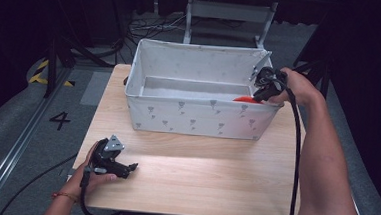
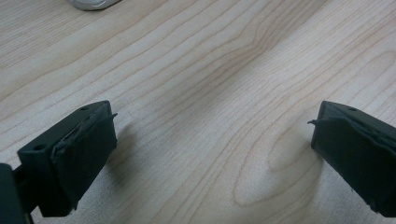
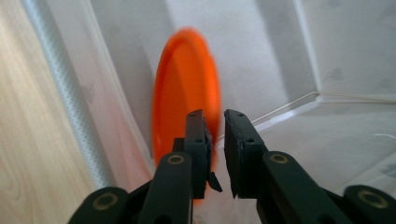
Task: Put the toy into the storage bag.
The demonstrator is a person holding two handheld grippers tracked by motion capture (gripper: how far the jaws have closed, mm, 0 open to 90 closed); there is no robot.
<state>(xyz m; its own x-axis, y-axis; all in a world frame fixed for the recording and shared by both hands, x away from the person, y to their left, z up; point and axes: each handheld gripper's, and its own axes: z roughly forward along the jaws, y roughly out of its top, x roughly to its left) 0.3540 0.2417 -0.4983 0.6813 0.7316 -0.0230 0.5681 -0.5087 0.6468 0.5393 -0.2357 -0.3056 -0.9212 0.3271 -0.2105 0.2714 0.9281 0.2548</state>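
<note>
Best to ease the right gripper [image 3: 214, 122] straight up and away from the blurred round orange plastic disc [image 3: 187, 88] at the right end of the white fabric storage box [image 1: 198, 115], its fingers a narrow gap apart and apparently gripping nothing. Worth checking both gripper views: disc seemingly near the box wall and beyond the fingers in the right one, versus a mere red sliver from above; left gripper [image 2: 210, 140] wide open and empty over the pale wooden desk [image 1: 199, 178].
</note>
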